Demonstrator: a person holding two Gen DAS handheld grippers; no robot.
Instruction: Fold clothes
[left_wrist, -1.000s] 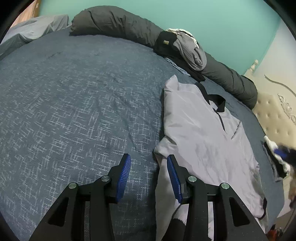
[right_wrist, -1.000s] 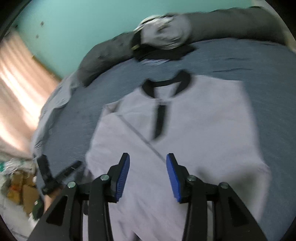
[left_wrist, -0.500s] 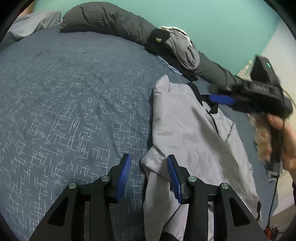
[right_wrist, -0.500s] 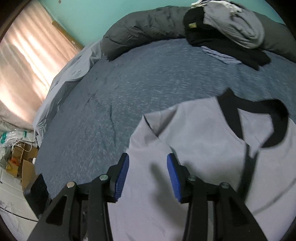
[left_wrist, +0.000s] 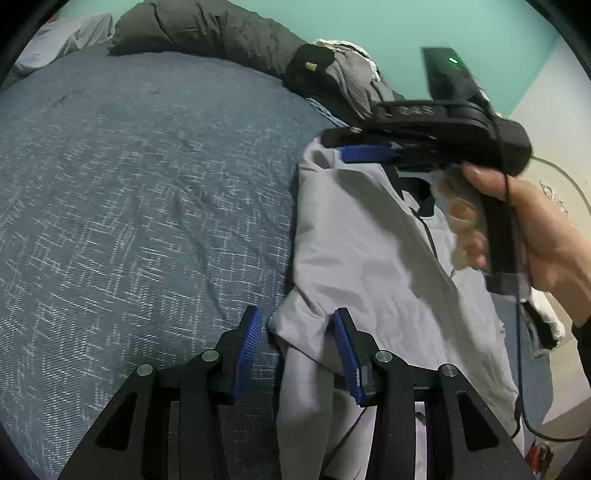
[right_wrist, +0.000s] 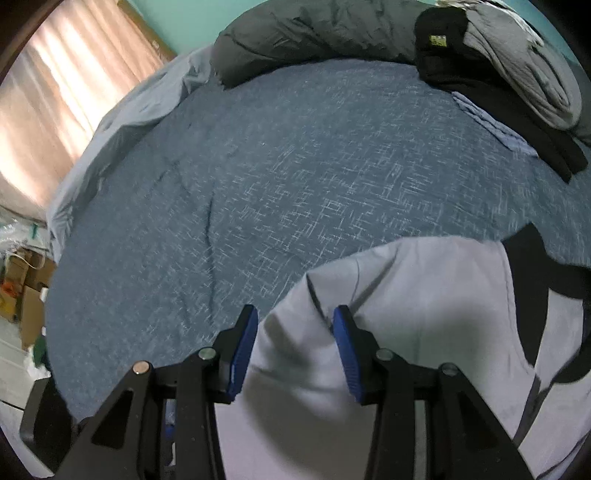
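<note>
A light grey shirt (left_wrist: 369, 251) with a black collar (right_wrist: 528, 258) lies on the blue bedspread (left_wrist: 147, 203). My left gripper (left_wrist: 297, 347) is open, its blue pads on either side of a bunched fold at the shirt's left edge. My right gripper (right_wrist: 291, 343) is open, straddling the shirt's shoulder corner (right_wrist: 314, 295). It also shows in the left wrist view (left_wrist: 365, 153), held by a hand (left_wrist: 524, 229) over the top of the shirt.
A dark grey rolled duvet (left_wrist: 207, 33) lies along the far edge of the bed, with a pile of black and grey clothes (left_wrist: 340, 74) on it. A curtain (right_wrist: 62, 96) and boxes (right_wrist: 26, 295) stand left of the bed.
My right gripper has come lower and forward onto the shirt's shoulder corner. My left gripper has closed in on the shirt's left edge, which now sits between its pads.
</note>
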